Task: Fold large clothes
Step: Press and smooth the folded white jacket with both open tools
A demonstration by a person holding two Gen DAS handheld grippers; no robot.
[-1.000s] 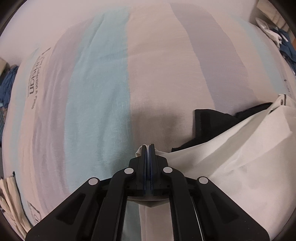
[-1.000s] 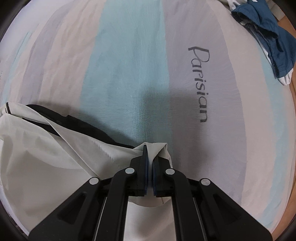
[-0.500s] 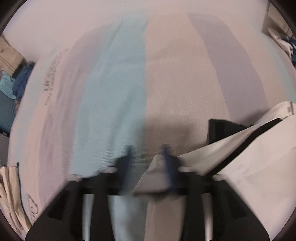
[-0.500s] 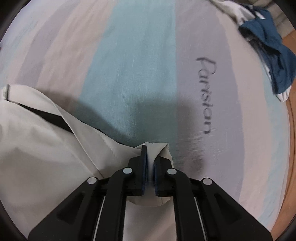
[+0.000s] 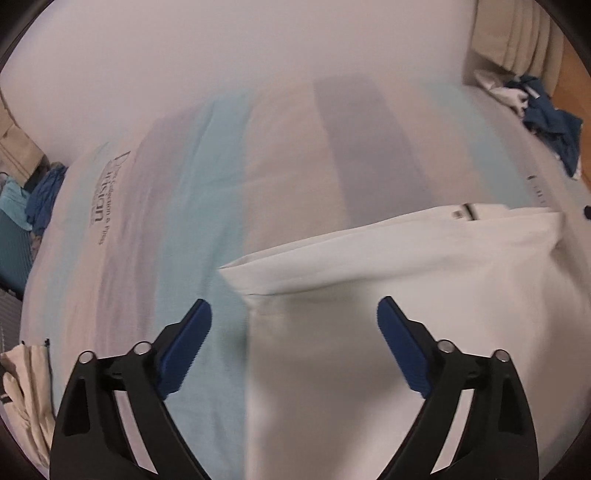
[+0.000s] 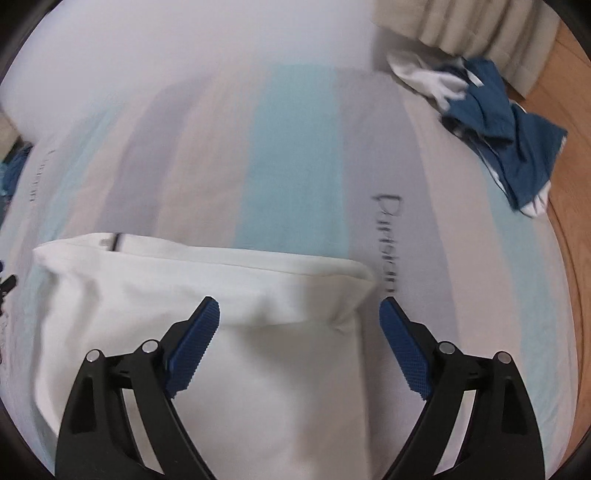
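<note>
A large white garment [image 5: 406,280] lies folded flat on the striped bed sheet [image 5: 207,206]; in the right wrist view it [image 6: 207,295] fills the lower left. My left gripper [image 5: 293,314] is open and empty, raised above the garment's left front corner. My right gripper [image 6: 299,314] is open and empty, raised above the garment's right front corner. The garment's far edge shows a small dark tag [image 6: 116,240].
The sheet carries printed lettering [image 6: 386,243]. A pile of blue and white clothes [image 6: 495,122] lies at the bed's far right, near a beige curtain [image 6: 461,29] and wooden floor [image 6: 565,206]. More clothes [image 5: 40,199] lie at the left edge, and beige cloth [image 5: 26,384] at lower left.
Both grippers have let go of the white garment's corners, opened wide and pulled back and up. The garment now lies flat, covering the black layer seen before.
</note>
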